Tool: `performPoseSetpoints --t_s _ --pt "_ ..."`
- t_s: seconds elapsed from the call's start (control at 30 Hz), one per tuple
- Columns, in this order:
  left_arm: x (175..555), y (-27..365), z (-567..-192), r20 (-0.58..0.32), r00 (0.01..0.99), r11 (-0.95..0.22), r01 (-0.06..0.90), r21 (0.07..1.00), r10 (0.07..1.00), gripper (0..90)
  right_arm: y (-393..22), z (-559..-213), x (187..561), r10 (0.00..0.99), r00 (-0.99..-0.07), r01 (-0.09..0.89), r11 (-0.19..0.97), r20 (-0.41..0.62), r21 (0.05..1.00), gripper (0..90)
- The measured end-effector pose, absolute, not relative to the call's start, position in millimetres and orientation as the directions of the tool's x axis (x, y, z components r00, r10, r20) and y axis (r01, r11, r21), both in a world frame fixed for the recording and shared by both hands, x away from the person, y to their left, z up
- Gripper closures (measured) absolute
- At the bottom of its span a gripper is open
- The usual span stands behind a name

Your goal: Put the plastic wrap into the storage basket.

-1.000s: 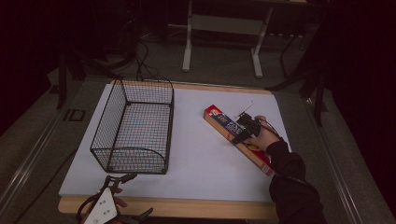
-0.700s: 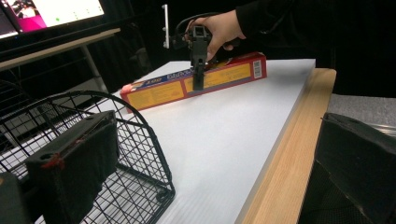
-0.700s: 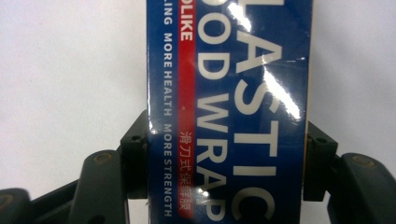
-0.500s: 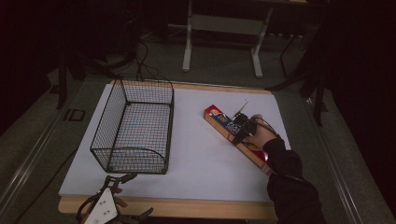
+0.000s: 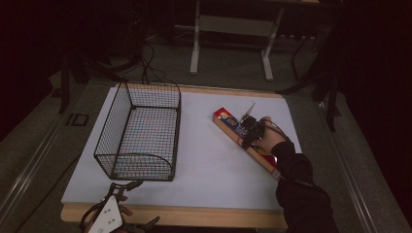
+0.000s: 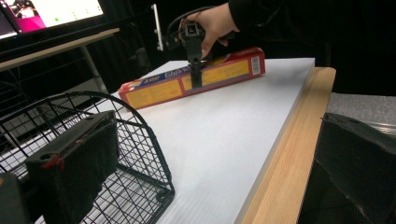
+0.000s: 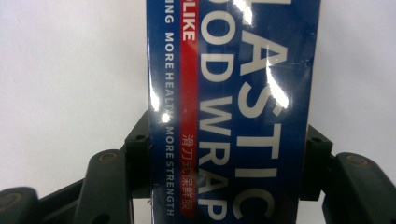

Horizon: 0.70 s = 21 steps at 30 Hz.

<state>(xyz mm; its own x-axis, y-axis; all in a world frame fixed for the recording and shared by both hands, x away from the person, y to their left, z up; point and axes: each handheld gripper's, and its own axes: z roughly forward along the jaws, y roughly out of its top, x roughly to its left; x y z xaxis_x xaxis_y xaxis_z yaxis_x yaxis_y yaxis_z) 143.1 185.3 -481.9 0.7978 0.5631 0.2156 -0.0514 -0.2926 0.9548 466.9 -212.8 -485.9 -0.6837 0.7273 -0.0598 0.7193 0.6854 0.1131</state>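
A long red and blue plastic wrap box lies flat at the right of the white board. A hand holds my right gripper down over the box's middle. In the right gripper view the two black jaws press against both long sides of the box, so the right gripper is shut on it. My left gripper rests at the table's front left, open, just in front of the wire basket. The left gripper view looks between its wide-apart jaws at the box and the right gripper.
The black wire basket stands on the board's left half with nothing in it. A wooden table edge runs along the front. Dark floor, cables and a white desk frame lie beyond the table.
The right hand and gripper have shifted very slightly on the box. The box, basket and left gripper stay where they were.
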Motion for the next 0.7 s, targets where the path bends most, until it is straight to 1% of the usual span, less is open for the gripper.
performPoseSetpoints --t_s 0.2,0.47,0.63,0.67,0.7 --pt "143 185 -482 0.217 0.797 -0.293 -0.053 0.955 0.563 0.6 -214 -468 468 0.747 -0.662 0.736 0.663 -0.062 0.136 40.4" --pt "143 185 -482 0.217 0.798 -0.294 -0.053 0.954 0.562 0.6 -212 -433 468 0.793 -0.607 0.764 0.599 -0.046 0.241 40.4" --pt "143 185 -482 0.217 0.799 -0.294 -0.053 0.954 0.561 0.6 -209 -419 467 0.802 -0.595 0.763 0.584 -0.053 0.278 40.4" --pt "143 185 -482 0.217 0.799 -0.294 -0.053 0.954 0.56 0.6 -207 -413 466 0.805 -0.592 0.762 0.578 -0.047 0.293 40.4" --pt "143 185 -482 0.216 0.799 -0.294 -0.052 0.954 0.561 0.6 -202 -402 465 0.803 -0.595 0.752 0.572 -0.037 0.328 40.4"
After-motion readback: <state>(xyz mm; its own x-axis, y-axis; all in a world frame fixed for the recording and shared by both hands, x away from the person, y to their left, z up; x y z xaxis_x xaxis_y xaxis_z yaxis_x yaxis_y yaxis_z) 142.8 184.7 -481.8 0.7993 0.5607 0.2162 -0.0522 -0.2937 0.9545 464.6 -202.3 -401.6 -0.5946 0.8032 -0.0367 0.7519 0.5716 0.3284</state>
